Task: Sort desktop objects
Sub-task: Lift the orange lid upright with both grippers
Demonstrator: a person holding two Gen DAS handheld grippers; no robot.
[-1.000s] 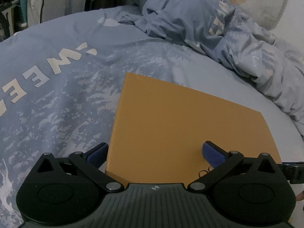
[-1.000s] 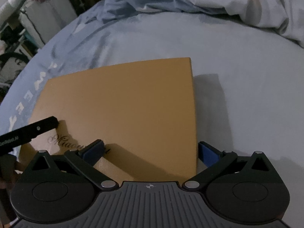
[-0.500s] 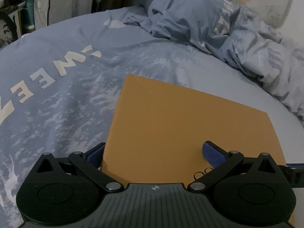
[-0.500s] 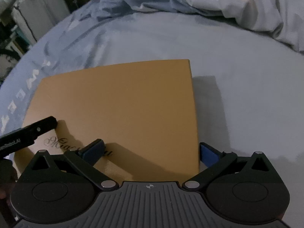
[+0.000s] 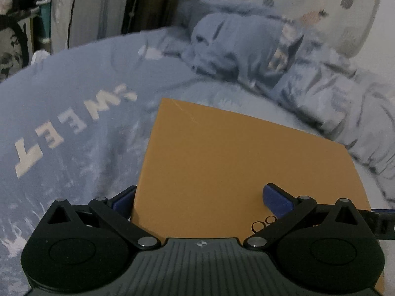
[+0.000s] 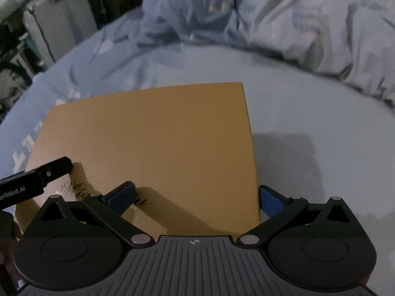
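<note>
Orange box (image 5: 246, 172) (image 6: 153, 148) flat on the bed (image 5: 61, 98) (image 6: 321, 123), between both grippers. Left gripper (image 5: 197, 198) fingers spread, straddling its left edge; right gripper (image 6: 197, 197) fingers spread, straddling its right edge. Crumpled blue duvet (image 5: 259, 56) (image 6: 246, 19) beyond.

The right gripper (image 6: 197, 197) hangs with jaws spread wide over the near right corner of a flat orange-brown box (image 6: 153, 138), its left blue pad above the lid and its right pad just past the box's right edge. The box lies on a pale blue bedsheet (image 6: 308, 103), with a crumpled blue duvet (image 6: 271, 14) behind. At the left edge, the left gripper (image 6: 37, 180) reaches a black finger onto the lid beside dark script lettering.
</note>
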